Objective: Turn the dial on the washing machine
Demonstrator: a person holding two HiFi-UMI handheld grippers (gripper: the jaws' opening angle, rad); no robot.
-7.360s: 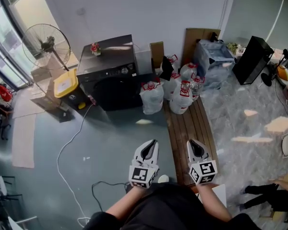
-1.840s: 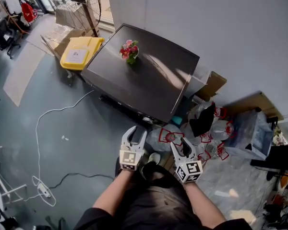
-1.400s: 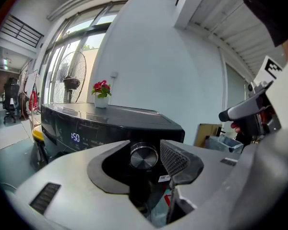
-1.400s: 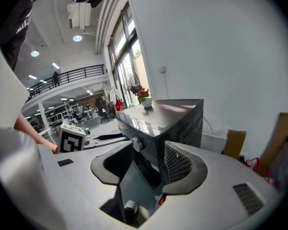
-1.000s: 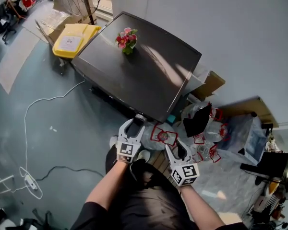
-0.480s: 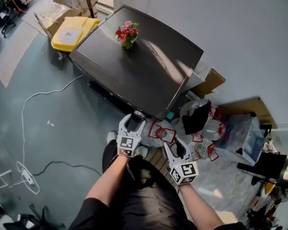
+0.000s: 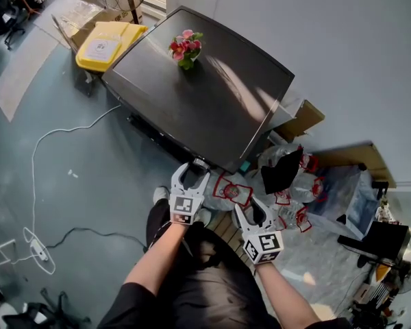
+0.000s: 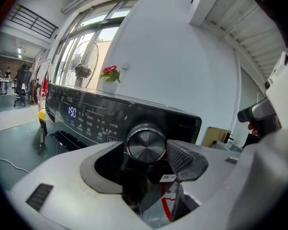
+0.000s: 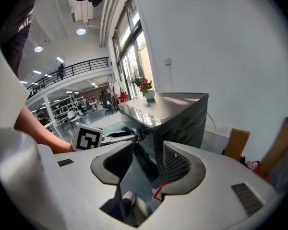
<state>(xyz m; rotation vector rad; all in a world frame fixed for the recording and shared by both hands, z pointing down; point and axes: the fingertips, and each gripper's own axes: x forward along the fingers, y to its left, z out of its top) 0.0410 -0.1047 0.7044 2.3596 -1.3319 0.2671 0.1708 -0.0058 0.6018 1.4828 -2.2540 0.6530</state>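
Dial between the opening jaws of the left gripper

Left gripper (image 7: 191,171) is at the front panel of the washer (image 7: 198,94), and its jaws are opening. The round metal dial (image 8: 145,144) stands straight ahead between them, and the pads do not press on it. To the left of the dial the dark panel (image 8: 86,116) shows lit digits. Right gripper (image 7: 253,210) hangs just to the right of the left one, back from the washer's corner, with its jaws apart and nothing between them. A small pot of flowers (image 7: 185,48) stands on the washer's top, far ahead of both grippers.
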